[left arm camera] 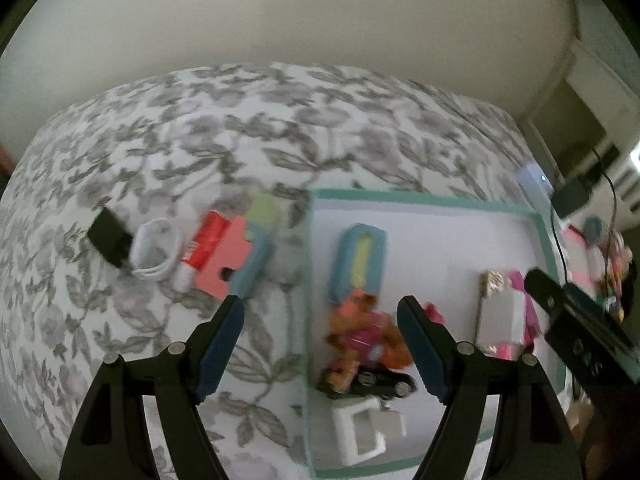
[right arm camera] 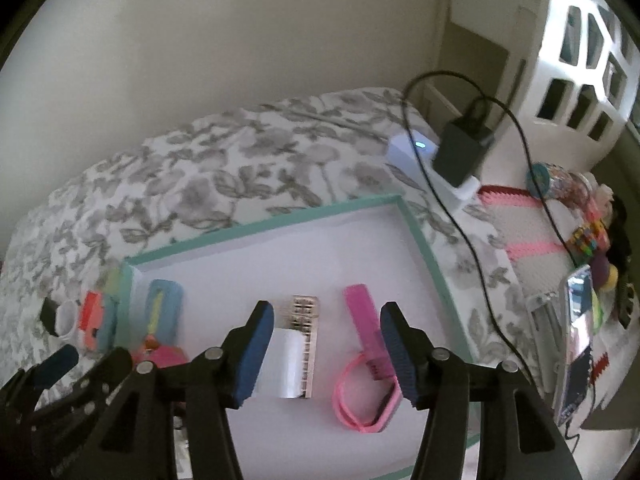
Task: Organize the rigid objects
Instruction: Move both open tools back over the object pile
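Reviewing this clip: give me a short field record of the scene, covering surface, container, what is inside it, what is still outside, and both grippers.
surface: floral bedspread
container: teal-rimmed tray
inside tray: pink comb, pink bands, blue case, toy figure
outside tray: red tube, white cable coil, black charger
left gripper: open, empty
right gripper: open, holding nothing

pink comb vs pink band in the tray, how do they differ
The pink comb is a straight, flat bar; the pink band is a closed loop. The comb is a deeper magenta pink; the band is a paler, salmon pink. The comb lies farther up the tray; the band lies nearer the right gripper, whose open jaws hold nothing. Both rest on the tray floor, and the comb's near end overlaps the band.
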A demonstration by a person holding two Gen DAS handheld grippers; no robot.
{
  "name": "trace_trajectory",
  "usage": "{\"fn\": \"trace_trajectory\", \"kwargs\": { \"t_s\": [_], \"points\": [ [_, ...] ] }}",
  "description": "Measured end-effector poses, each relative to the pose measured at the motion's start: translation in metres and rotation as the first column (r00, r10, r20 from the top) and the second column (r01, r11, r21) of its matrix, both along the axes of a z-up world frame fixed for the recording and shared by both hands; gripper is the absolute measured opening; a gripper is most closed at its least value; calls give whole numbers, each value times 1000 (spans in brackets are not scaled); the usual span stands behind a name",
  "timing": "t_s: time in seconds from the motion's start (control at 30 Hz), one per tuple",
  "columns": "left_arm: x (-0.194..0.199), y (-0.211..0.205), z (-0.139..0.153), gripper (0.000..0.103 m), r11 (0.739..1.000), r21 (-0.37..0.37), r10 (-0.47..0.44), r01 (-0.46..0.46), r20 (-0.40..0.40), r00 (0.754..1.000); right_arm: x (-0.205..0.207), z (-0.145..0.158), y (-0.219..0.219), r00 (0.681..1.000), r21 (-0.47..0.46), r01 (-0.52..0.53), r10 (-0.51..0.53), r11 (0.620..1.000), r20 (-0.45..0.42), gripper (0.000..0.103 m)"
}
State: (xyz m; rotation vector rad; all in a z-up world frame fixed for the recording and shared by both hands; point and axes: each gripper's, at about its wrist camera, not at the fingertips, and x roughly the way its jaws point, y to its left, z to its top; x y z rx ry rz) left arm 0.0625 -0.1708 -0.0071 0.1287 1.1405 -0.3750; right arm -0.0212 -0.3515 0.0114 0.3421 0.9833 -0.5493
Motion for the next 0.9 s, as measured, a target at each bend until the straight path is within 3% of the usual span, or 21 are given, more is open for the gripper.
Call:
{"fn": "trace_trajectory", "kwargs": {
  "t_s": [0.1,0.3,0.43,0.6,0.73,0.9],
  "points": [
    [9,17,0,86,998,3,64,-64,3,998,5,2,10,999,39,-41,40,998,31,60],
    [26,53,-8,95,981,24,193,-193,-4,981,17,-3,32,992,59,-122,120,991,31,73],
    [34,73,-6,95,968,18,251,-251,5,968,22,-4,46,987,27,-160,160,987,20,89],
    [48,102,-5,95,952,38,305,-305,22,952,27,-4,60,981,17,-195,195,981,20,90],
    [60,134,-9,95,930,65,360,-361,24,933,34,-7,76,972,30,-233,233,972,22,100],
    [69,169,-13,95,903,84,421,-422,31,906,43,-9,99,959,23,-281,281,959,26,101]
  ]
}}
